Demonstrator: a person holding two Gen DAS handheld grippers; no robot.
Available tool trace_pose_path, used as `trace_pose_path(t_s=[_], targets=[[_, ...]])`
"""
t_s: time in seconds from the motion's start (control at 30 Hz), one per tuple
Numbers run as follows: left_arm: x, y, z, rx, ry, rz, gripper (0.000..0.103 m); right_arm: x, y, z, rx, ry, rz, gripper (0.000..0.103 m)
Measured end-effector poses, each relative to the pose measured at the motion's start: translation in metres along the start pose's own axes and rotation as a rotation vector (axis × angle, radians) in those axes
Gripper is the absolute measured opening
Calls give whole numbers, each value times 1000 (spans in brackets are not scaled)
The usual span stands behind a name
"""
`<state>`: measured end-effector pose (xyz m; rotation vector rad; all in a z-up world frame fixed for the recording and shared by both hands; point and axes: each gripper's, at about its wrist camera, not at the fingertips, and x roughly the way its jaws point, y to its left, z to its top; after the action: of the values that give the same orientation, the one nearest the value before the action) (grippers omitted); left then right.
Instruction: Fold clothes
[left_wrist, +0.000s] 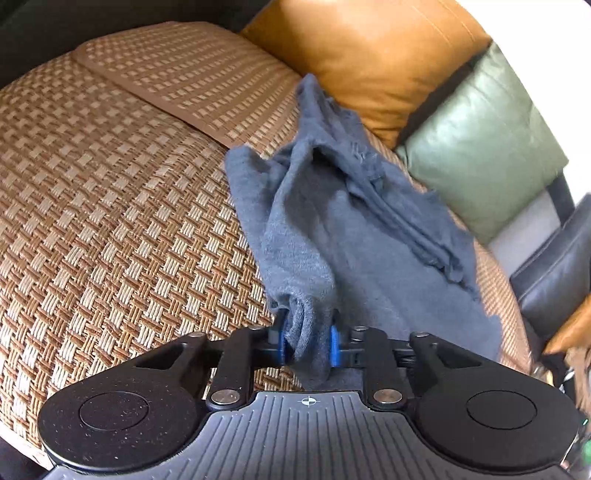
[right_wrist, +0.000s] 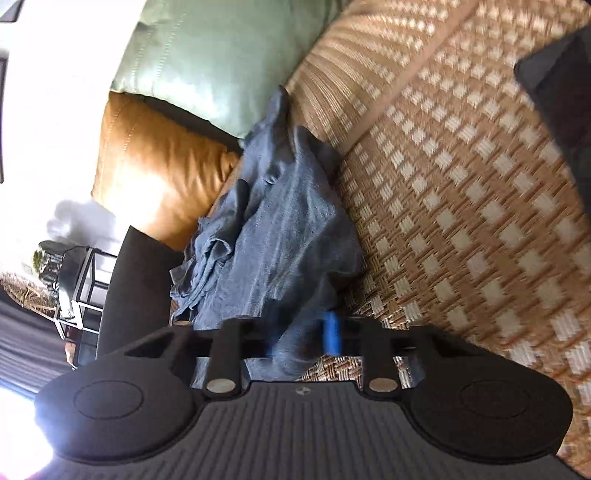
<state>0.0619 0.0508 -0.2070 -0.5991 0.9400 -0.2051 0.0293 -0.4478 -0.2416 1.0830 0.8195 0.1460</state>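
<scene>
Pinched in left gripper (left_wrist: 307, 341) and, seemingly, blurred right gripper (right_wrist: 303, 338): grey garment (left_wrist: 332, 229) over woven mat (left_wrist: 110, 206), beside tan cushion (left_wrist: 369, 55) and green cushion (left_wrist: 480, 147).

Black ribbed tongs (left_wrist: 307, 343) (blue pads (left_wrist: 334, 346), silver screws, round side discs).

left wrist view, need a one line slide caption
Left gripper pinching a bunched grey knit garment above a woven rattan sofa mat.
</scene>
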Motion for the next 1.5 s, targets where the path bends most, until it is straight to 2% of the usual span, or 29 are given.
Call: trace_pose_path(t_s=[0.2,0.4,0.5,0.53,0.57,0.6,0.63,0.73,0.83,0.87,0.93,1.0,1.1,1.23,1.37,1.5], targets=[[-45,8,-11,51,-29,3,9,-36,10,-3,-30,9,32,8],[-82,16,-52,124,39,26,9,-80,11,-36,-81,103,1,8],[-74,24,-65,115,84,40,12,-81,-1,-46,-52,113,-39,8],[-74,25,-66,106,80,35,14,-80,-5,-49,-36,113,-49,10],[-74,26,-66,97,76,31,35,-78,-9,-52,-20,114,-59,12],[-75,27,-67,100,75,30,42,-77,-13,-55,-4,114,-69,18],[-76,28,-67,102,73,29,43,-79,-12,-57,-3,108,-68,27],[-80,30,-69,109,69,27,53,-86,-6,-65,-30,111,-69,45],[-80,31,-69,98,63,13,55,-85,-8,-69,-18,110,-61,45],[-79,31,-69,92,61,7,54,-82,-11,-69,-9,106,-59,44],[-77,32,-68,77,57,-5,24,-75,-16,-66,14,101,-26,32],[-80,37,-63,16,64,-20,12,-70,-19,-64,29,110,-9,17],[-89,41,-53,-81,60,-56,9,-74,-14,-57,39,124,25,13],[-110,26,-24,-172,16,-117,9,-97,11,-34,67,93,129,6],[-112,-7,29,-189,-51,-170,9,-101,48,16,78,51,215,6],[-78,-45,105,-153,-107,-189,9,-66,90,90,23,10,237,5]])
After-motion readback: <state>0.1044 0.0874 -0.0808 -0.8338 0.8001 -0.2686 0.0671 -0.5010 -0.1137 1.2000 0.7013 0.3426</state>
